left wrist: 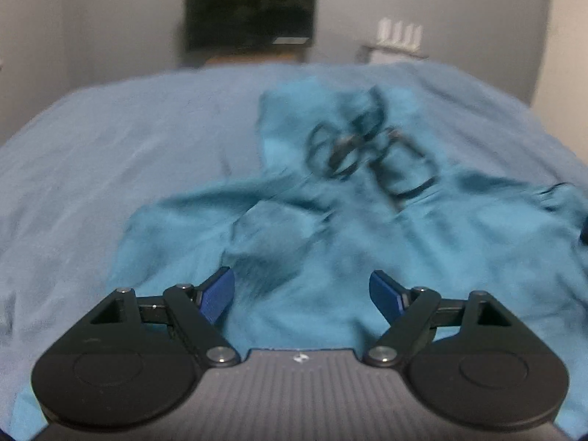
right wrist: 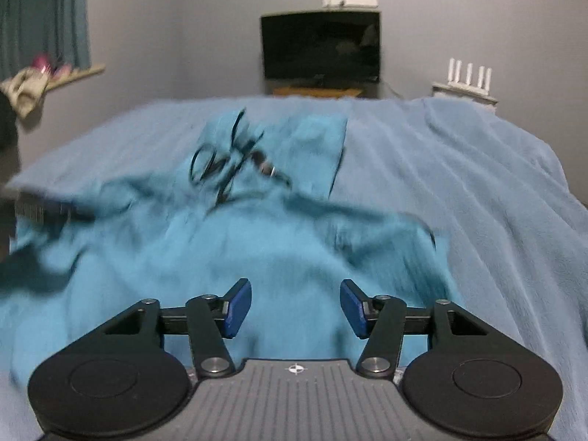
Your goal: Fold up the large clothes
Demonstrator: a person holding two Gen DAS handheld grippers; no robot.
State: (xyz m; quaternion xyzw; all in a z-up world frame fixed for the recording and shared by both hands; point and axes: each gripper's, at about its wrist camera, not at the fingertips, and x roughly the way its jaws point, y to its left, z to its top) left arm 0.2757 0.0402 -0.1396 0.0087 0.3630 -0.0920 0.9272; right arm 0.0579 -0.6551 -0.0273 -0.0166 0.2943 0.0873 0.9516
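Here's the turquoise garment (left wrist: pixel 330 250), heaped and crumpled on the bed (left wrist: pixel 128 139), lying over a light blue blanket (right wrist: pixel 459 183). It runs lengthwise away from both cameras: its broad, rumpled bulk sits nearest the grippers, and its far end reaches toward the dark screen (right wrist: pixel 320 46) against the back wall. A tangle of black cord (left wrist: pixel 352 147) lies on top, in the far half of the cloth. In the right wrist view a flat rectangular flap (right wrist: pixel 319 139) points up the bed, its edge straight and dark. Motion blur softens much of the fabric, so the finer folds are hard to read.

The left gripper (left wrist: pixel 301 294) hangs over the near part of the garment, blue fingers (left wrist: pixel 217 297) set wide apart with cloth showing in the gap below them, nothing pinched. The right gripper (right wrist: pixel 296 305) does likewise over the near bulk, its fingers (right wrist: pixel 239 308) parted a little less, gripping nothing. A white router (right wrist: pixel 468 75) stands on a ledge at the back right.
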